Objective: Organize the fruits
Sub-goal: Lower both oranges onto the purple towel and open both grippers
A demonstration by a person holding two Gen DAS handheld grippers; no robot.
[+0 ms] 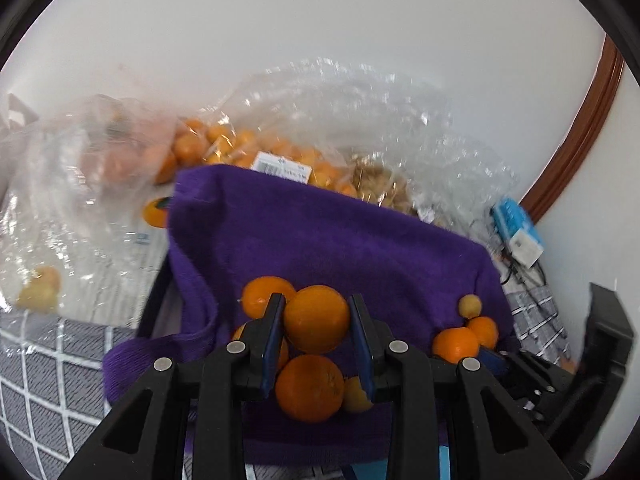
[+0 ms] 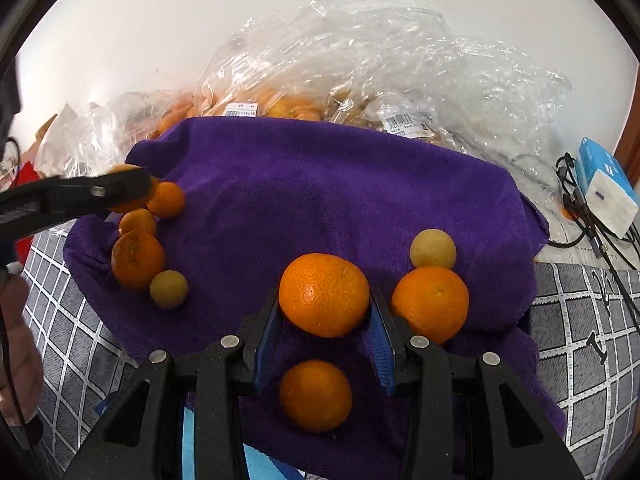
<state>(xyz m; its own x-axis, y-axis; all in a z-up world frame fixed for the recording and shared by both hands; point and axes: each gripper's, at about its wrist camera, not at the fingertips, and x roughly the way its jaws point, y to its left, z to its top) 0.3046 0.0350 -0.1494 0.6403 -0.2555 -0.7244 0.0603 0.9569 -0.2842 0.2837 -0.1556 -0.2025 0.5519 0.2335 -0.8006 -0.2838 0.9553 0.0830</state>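
My left gripper [image 1: 315,300] is shut on a mandarin [image 1: 316,320] just above a purple towel [image 1: 320,240]. Other mandarins [image 1: 310,388] and a small yellow fruit [image 1: 356,394] lie beneath it. My right gripper [image 2: 325,304] is shut on a larger mandarin [image 2: 324,294] over the same towel [image 2: 320,200]. Another mandarin [image 2: 315,395] lies below it. An orange [image 2: 430,304] and a pale yellow fruit [image 2: 433,249] sit to its right. In the right wrist view the left gripper [image 2: 128,188] hangs at the towel's left edge above a cluster of mandarins [image 2: 137,260].
Clear plastic bags [image 2: 360,60] with several oranges and brown fruit are piled behind the towel against a white wall. A blue and white tissue pack [image 2: 604,192] and cables [image 2: 600,240] lie at the right. A grey checked cloth [image 2: 80,340] covers the surface. A hand [image 2: 16,340] shows at far left.
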